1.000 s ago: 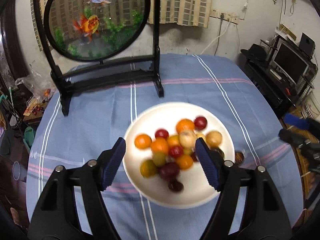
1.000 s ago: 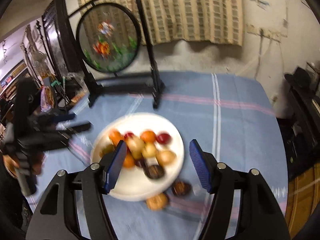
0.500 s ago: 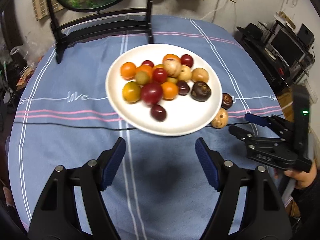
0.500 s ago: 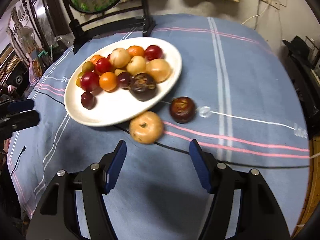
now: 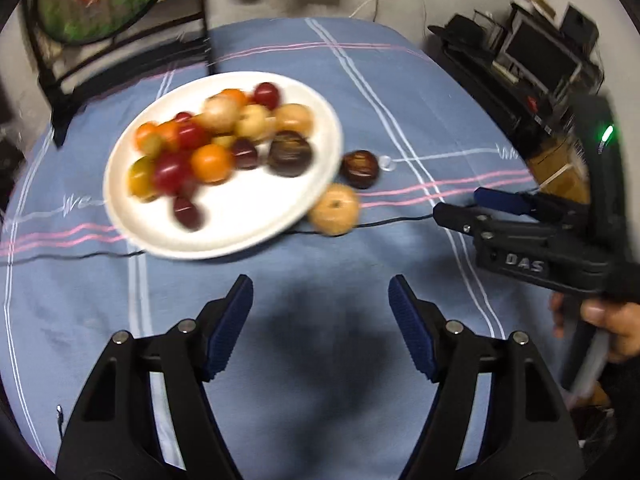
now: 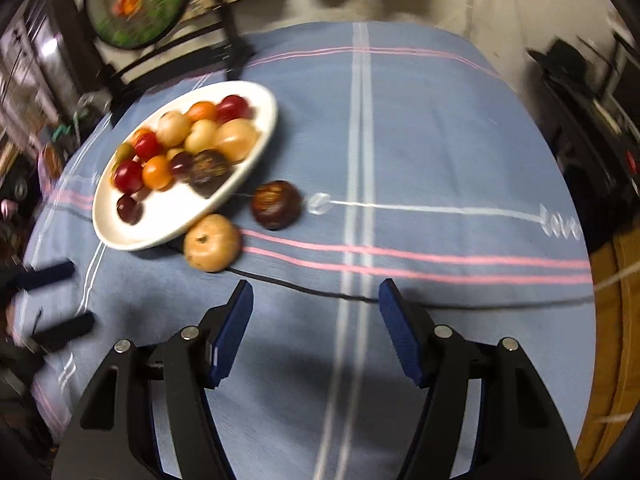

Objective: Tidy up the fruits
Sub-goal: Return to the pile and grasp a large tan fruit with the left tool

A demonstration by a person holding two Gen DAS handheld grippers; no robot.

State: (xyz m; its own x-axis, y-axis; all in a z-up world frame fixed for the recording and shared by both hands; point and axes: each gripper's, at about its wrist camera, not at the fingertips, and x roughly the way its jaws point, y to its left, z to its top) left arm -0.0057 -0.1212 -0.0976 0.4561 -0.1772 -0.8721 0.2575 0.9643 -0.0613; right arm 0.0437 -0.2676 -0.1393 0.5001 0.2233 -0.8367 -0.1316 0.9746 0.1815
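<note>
A: While both claws hang above the blue tablecloth [image 6: 440, 128], where do the fruits lie?

B: Most of them sit in a heap on the white plate [image 5: 240, 236], which lies on the cloth in front of a black stand [image 5: 120, 60] that carries a round picture. Two fruits are off the plate, on the cloth at its near right edge: a pale tan fruit [image 6: 212, 242] touching the rim, and a dark brown fruit [image 6: 276, 205] just beside it.

A: How do the claws stand?

B: The right claw [image 6: 316, 328] is spread, with only cloth between its blue pads. The left claw [image 5: 320, 324] is spread too and also carries nothing.

A: Which claw is nearer to the two loose fruits?

B: I judge the right one. From it the tan fruit lies ahead and a little to the left, near the left pad, and the dark one is further ahead. From the left claw both lie ahead and to the right, well apart from its pads. Both fruits are round, so no long axis matters for the grip.

A: What does one camera show that the other does not?

B: The left camera shows the right claw from the side, with the hand [image 5: 608, 324] that holds it. The right camera shows only blurred dark fingers of the left claw at its left edge, but it shows the stem dimple of the tan fruit more clearly.
</note>
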